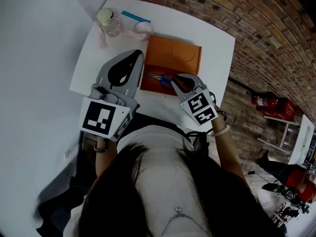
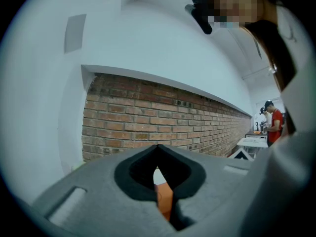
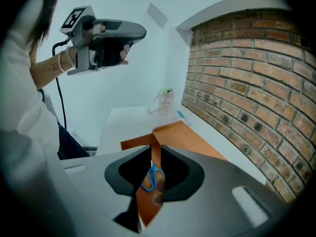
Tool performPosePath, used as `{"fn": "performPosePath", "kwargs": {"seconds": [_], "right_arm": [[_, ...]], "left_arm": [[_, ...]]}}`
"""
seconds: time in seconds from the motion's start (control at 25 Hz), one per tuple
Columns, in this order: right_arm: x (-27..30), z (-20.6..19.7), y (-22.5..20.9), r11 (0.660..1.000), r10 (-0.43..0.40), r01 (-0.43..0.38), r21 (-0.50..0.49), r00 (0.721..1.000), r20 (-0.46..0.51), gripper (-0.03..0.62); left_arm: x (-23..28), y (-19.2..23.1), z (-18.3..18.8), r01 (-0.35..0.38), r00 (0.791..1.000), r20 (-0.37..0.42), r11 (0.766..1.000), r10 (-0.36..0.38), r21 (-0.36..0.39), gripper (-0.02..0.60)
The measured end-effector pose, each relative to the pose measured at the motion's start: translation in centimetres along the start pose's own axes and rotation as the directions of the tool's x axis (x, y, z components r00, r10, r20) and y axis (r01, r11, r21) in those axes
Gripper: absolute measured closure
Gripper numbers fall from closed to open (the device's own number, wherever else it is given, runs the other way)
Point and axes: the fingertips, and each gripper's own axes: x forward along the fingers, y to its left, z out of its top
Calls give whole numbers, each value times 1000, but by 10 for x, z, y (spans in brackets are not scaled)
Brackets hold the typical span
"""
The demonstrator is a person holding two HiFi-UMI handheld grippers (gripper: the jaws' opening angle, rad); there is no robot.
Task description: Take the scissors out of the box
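Note:
An orange box point(image 1: 150, 84) lies open on the white table point(image 1: 212, 43), its lid folded back toward the far side. Scissors point(image 1: 159, 76) with blue handles lie inside it. My right gripper point(image 1: 176, 81) hovers over the box's near right part, angled down, its jaws a little apart with nothing between them. In the right gripper view the scissors point(image 3: 153, 177) and the box point(image 3: 185, 138) show through the gap of the right gripper point(image 3: 152, 150). My left gripper point(image 1: 138, 55) is held level to the left of the box, tips together, empty; the left gripper point(image 2: 158, 146) faces the brick wall.
A lidded glass jar point(image 1: 109, 21), a pink object point(image 1: 143, 29) and a blue strip point(image 1: 136, 17) sit at the table's far side. A brick wall point(image 1: 256, 28) runs along the right. A red fire extinguisher point(image 1: 269, 103) lies on the floor beyond the table's right edge.

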Motion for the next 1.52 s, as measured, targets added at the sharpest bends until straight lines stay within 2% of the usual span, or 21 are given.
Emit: {"fn": "performPosePath", "kwargs": {"seconds": [0.68, 1.52], "right_arm": [[42, -37, 1, 994, 105, -110, -19, 980, -171, 505], [74, -67, 11, 967, 232, -252, -27, 923, -306, 484]], "left_arm": [[14, 33, 1, -45, 999, 18, 999, 45, -27, 581], [18, 52, -18, -125, 992, -10, 990, 125, -67, 581]]}}
